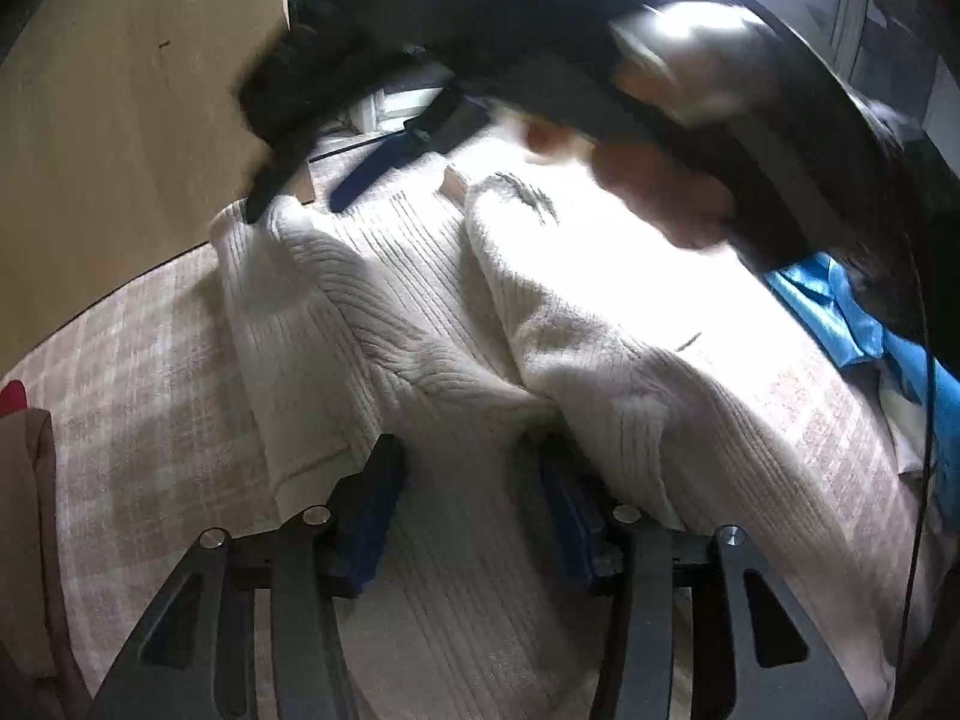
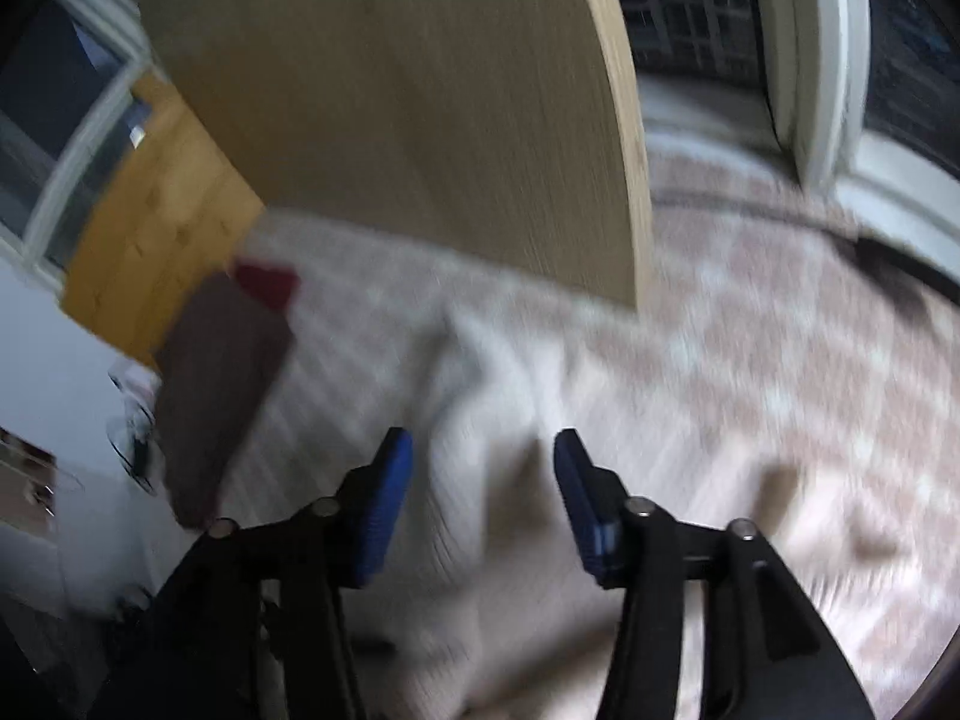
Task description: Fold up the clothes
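Observation:
A white ribbed knit sweater lies spread on a checked bedspread, with both sleeves folded in over the body. My left gripper hovers open over its near end, and its right pad rests against the edge of a folded sleeve. At the sweater's far end a blurred hand holds my right gripper, whose fingers are spread apart. The right wrist view is motion-blurred. There my right gripper stands open above the sweater, holding nothing.
A wooden board stands upright along the bed's edge. A brown garment and a red item lie beside the sweater. Blue cloth lies at the right. Window frames stand beyond the bed.

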